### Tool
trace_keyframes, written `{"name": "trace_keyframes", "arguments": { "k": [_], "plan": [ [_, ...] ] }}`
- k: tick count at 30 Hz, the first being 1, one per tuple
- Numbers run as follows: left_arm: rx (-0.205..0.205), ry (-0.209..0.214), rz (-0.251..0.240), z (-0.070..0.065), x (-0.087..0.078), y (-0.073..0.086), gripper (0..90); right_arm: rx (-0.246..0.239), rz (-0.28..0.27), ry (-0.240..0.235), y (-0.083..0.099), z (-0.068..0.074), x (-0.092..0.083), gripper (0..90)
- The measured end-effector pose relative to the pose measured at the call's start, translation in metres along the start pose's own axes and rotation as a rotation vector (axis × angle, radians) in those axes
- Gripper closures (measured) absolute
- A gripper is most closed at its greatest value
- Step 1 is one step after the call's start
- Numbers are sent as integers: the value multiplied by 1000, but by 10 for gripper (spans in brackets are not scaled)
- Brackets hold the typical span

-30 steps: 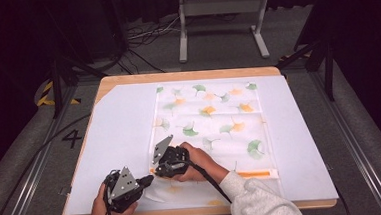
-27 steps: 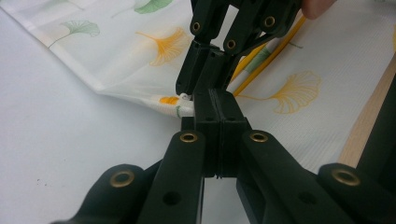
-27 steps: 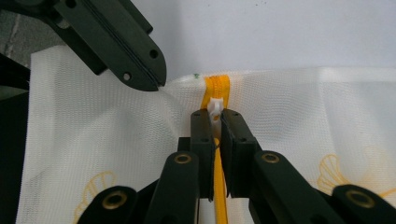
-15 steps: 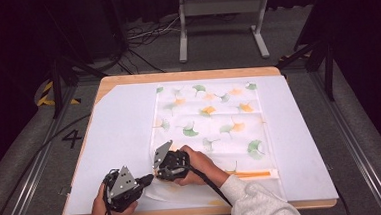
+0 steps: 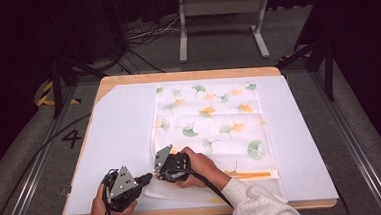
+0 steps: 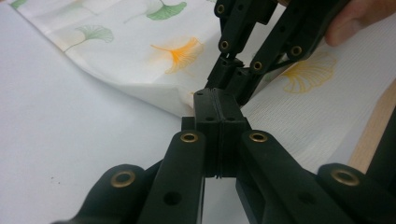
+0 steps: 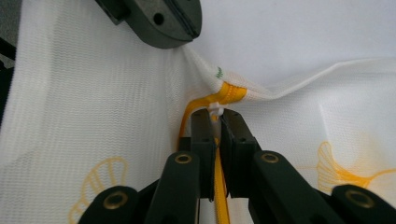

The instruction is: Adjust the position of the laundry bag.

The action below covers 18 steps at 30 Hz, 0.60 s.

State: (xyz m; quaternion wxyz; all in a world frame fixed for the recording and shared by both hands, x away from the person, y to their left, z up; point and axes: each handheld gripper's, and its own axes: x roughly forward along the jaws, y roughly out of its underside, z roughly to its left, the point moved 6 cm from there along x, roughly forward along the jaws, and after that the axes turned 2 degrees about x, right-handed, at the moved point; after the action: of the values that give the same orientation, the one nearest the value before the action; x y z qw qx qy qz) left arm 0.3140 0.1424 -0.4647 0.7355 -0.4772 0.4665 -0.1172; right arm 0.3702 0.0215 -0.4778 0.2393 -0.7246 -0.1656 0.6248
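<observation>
A white mesh bag point(image 5: 209, 111) printed with green and orange ginkgo leaves lies flat on the table. An orange zipper point(image 5: 250, 174) runs along its near edge. My left gripper point(image 5: 149, 179) is shut on the bag's near-left corner point(image 6: 187, 100), its jaws pressed together on the fabric point(image 6: 222, 100). My right gripper point(image 5: 158, 175) points at it from the right, tip almost touching tip. It is shut on the small white zipper pull point(image 7: 215, 111) at the end of the orange zipper point(image 7: 229, 93). The left gripper's jaws point(image 7: 163, 23) hold the cloth just beyond.
A white sheet point(image 5: 119, 127) covers the wooden table point(image 5: 176, 77). Both hands are close to the table's near edge. A metal stand point(image 5: 220, 15) and cables lie on the dark floor behind. A rail point(image 5: 32, 167) runs along the left side.
The right gripper has drifted slightly toward the near edge with the zipper pull in its jaws. The left gripper has stayed put on the corner.
</observation>
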Motion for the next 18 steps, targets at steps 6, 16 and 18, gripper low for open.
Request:
{"name": "trace_keyframes", "arguments": {
  "k": [6, 16, 18],
  "plan": [
    [-54, 22, -3, 5, 2, 3, 882, 4, -40, 27, -4, -3, -7, 850],
    [-190, 58, 83, 12, 16, 12, 429, -8, -94, 51, -11, -2, -16, 850],
    [-222, 94, 100, 12, 19, 14, 387, -19, -101, 48, -12, 0, -18, 850]
  ]
}}
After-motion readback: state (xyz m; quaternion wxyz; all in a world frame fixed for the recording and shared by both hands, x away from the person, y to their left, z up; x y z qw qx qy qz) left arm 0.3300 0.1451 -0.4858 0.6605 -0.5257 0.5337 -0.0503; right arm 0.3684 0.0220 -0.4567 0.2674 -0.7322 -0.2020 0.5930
